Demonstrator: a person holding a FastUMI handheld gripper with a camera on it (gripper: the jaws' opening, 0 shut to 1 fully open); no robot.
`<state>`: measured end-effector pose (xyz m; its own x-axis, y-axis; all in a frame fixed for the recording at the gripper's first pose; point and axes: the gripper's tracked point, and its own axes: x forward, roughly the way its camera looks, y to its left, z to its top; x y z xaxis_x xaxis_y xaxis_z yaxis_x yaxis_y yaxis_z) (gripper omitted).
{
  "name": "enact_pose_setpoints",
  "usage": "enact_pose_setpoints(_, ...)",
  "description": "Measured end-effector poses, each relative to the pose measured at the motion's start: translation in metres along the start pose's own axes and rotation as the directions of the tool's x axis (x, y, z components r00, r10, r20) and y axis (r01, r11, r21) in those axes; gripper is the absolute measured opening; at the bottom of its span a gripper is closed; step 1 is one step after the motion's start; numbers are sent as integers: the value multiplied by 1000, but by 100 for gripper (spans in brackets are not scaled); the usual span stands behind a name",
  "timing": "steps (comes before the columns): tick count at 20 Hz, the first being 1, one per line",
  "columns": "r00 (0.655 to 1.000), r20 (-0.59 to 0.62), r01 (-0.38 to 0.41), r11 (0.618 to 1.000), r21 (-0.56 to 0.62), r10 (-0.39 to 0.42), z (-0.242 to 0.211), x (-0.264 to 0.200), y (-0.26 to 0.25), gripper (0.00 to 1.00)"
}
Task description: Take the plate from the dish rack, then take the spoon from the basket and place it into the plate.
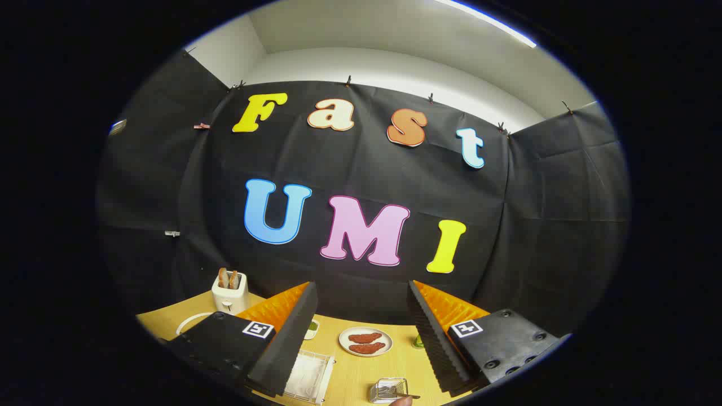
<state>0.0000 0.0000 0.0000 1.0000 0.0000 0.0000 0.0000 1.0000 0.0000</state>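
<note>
Wooden and pale, the long table (361, 366) lies well below my gripper (361, 338), whose two fingers are spread wide with nothing between them, aimed more at the black cloth wall than at the work. On the table, just ahead of my left finger, sits the white wire dish rack (307, 375), with what looks like a white plate lying in it; I cannot make out the plate's edge clearly. Beyond the fingers, between them, a round white plate with two brown pieces of food (365, 341) rests nearer the wall. Off past the left finger stands a cream toaster with two slices of bread in it (230, 291). Closest under me, toward the right finger, is the small wire basket (389, 390), a thin spoon handle (410, 396) sticking out of it rightward, its long axis running roughly across my fingers. I judge the rack comes first: it lies down and left, so the gripper must tip downward and swing toward the left finger's side.
</note>
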Motion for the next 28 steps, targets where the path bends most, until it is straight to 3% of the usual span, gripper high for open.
enact_pose_setpoints(28,999,-38,-14,1000,15,14,-10,6,18,98)
